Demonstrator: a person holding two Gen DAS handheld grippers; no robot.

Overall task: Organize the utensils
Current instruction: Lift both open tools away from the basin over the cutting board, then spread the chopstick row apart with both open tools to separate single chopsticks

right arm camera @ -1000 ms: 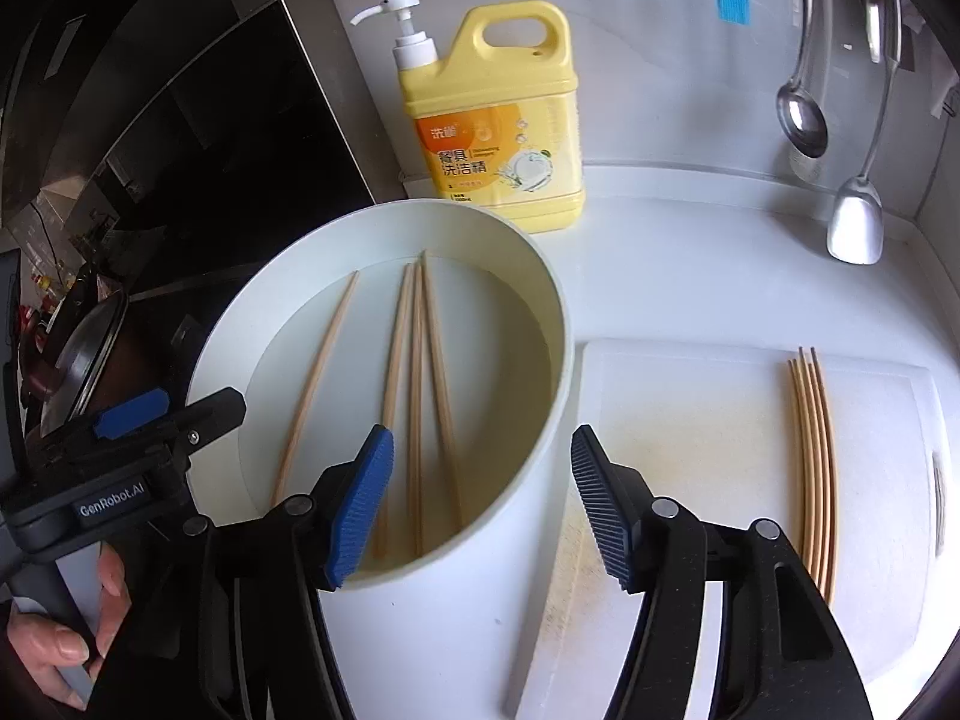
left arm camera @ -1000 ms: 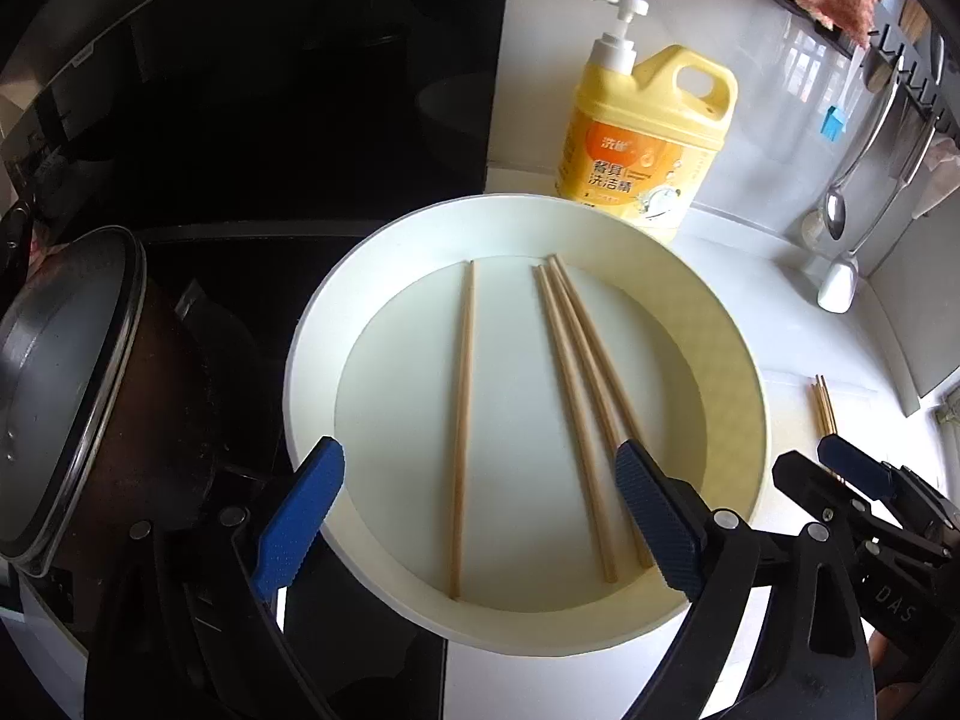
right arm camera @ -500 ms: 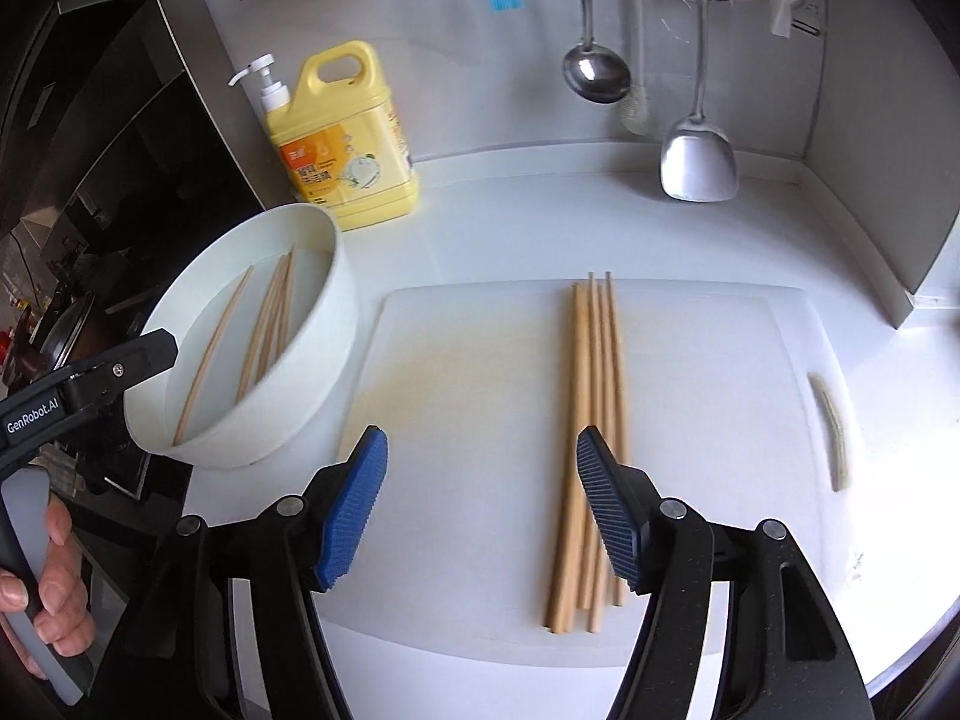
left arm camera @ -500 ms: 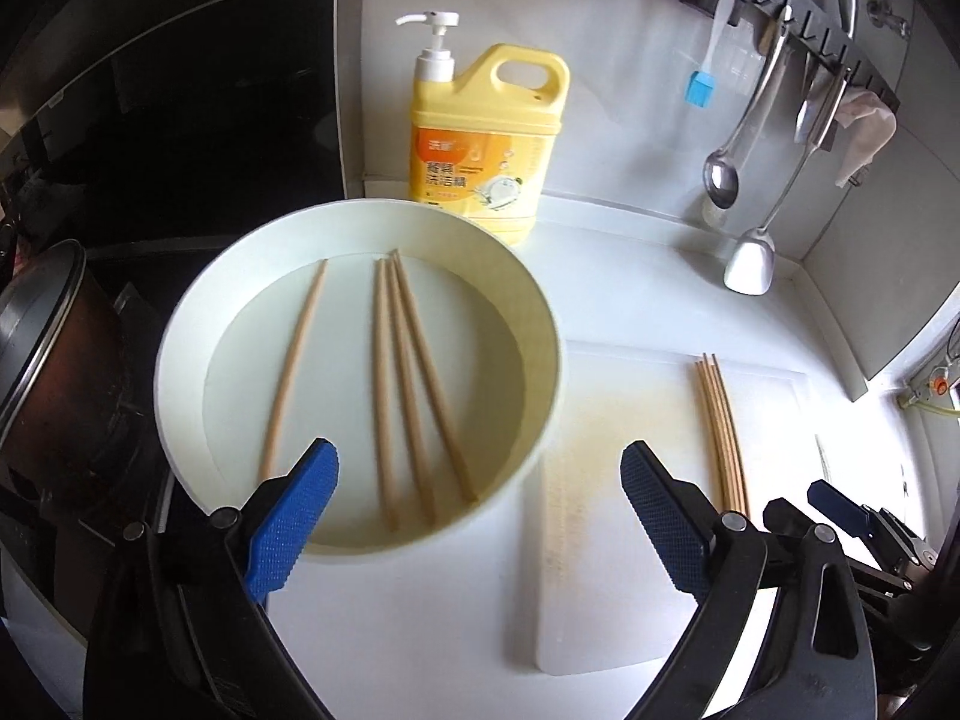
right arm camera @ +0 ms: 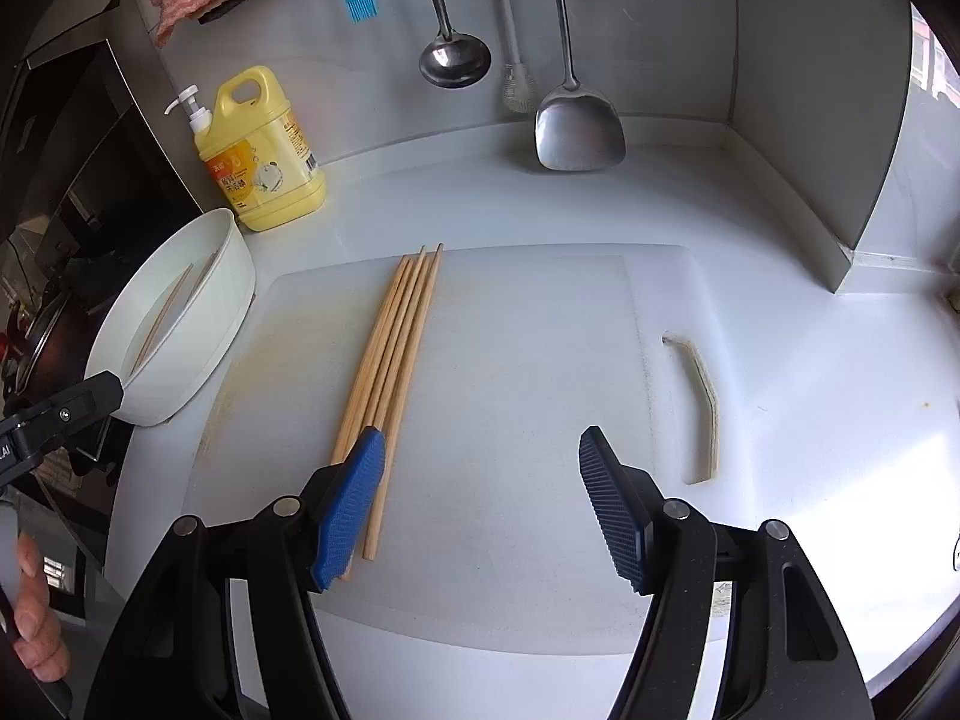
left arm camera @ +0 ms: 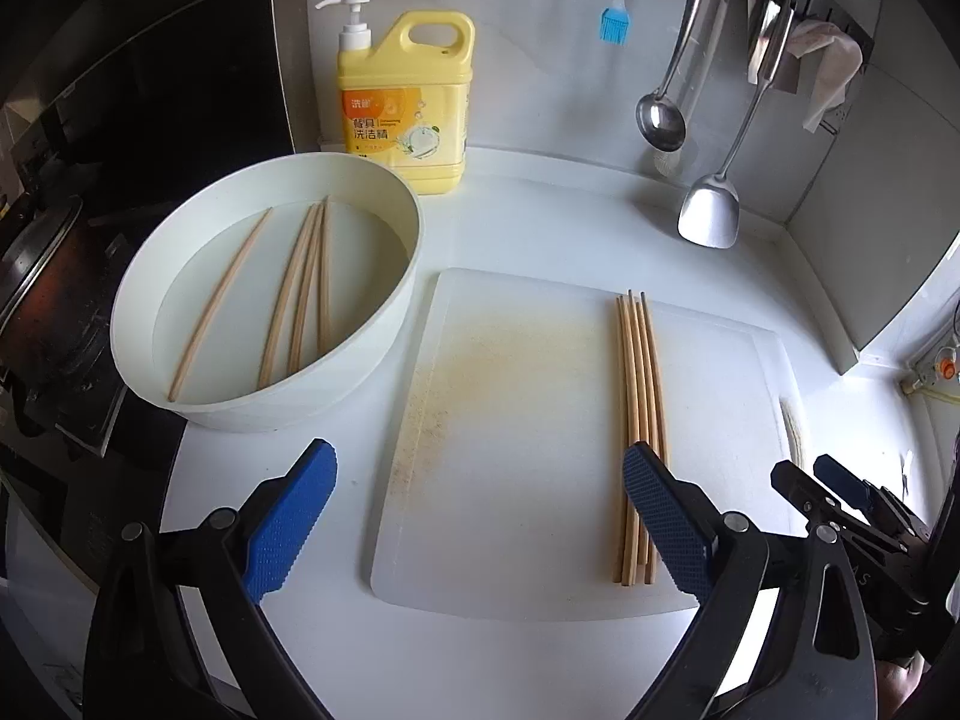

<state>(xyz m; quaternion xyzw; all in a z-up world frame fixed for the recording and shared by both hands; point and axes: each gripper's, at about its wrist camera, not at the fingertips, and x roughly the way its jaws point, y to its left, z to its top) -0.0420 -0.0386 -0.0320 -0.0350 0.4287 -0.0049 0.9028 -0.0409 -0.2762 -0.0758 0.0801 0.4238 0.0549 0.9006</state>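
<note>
White countertop, glossy and smooth, meets a pale grey wall in a kitchen corner. Left gripper: jaws wide apart, nothing between them; pads are blue with a fine knurled texture on black plastic arms. Right gripper: jaws likewise wide and empty, blue ribbed pads, hovering over the board.

Beneath both lies a translucent white plastic cutting board, rectangular with rounded corners, stained yellowish toward its left side. Four wooden chopsticks lie on it side by side, touching, slender and tapered. The left gripper's right pad overlaps their near ends in view; contact cannot be told.

Left of the board, just beside it, stands a round white basin with straight walls, holding four more chopsticks in basin, one lying apart from the other three.

Behind the basin is a yellow detergent jug with white pump; its orange label carries Chinese characters. On the wall hang a steel ladle, a steel spatula and a blue silicone brush.
</note>
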